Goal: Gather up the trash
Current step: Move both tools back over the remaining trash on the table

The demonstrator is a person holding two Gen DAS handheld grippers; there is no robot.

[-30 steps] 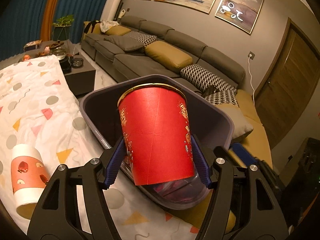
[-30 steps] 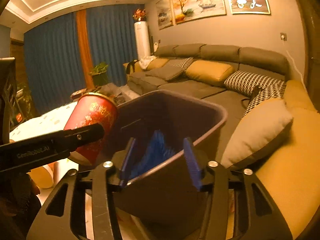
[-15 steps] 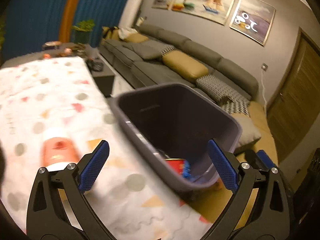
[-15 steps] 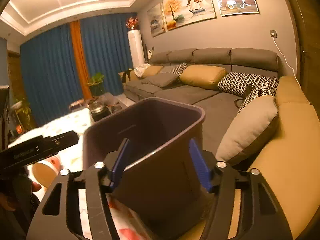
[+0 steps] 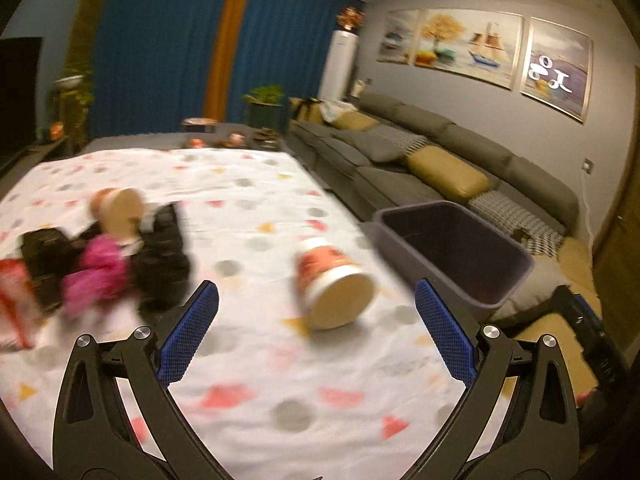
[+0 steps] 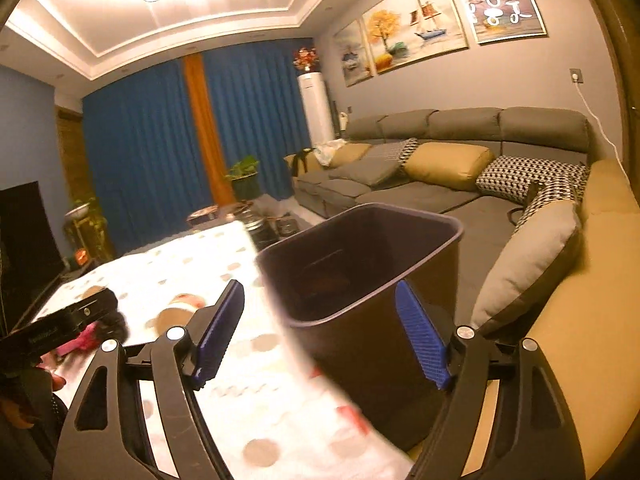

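Item, paper cup (image 5: 332, 284): I am lining up my empty, spread-wide left gripper (image 5: 316, 332) just behind it (long axis toward me, bin (image 5: 452, 252) right); right gripper (image 6: 320, 332) opening around the bin.

L hand-held gripper (image 5: 316, 320) wide, R (image 6: 320, 334) opening.

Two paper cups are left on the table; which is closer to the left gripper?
The orange-and-white cup lying on its side just ahead of the open left gripper. The other cup lies farther back, by the dark trash pile.
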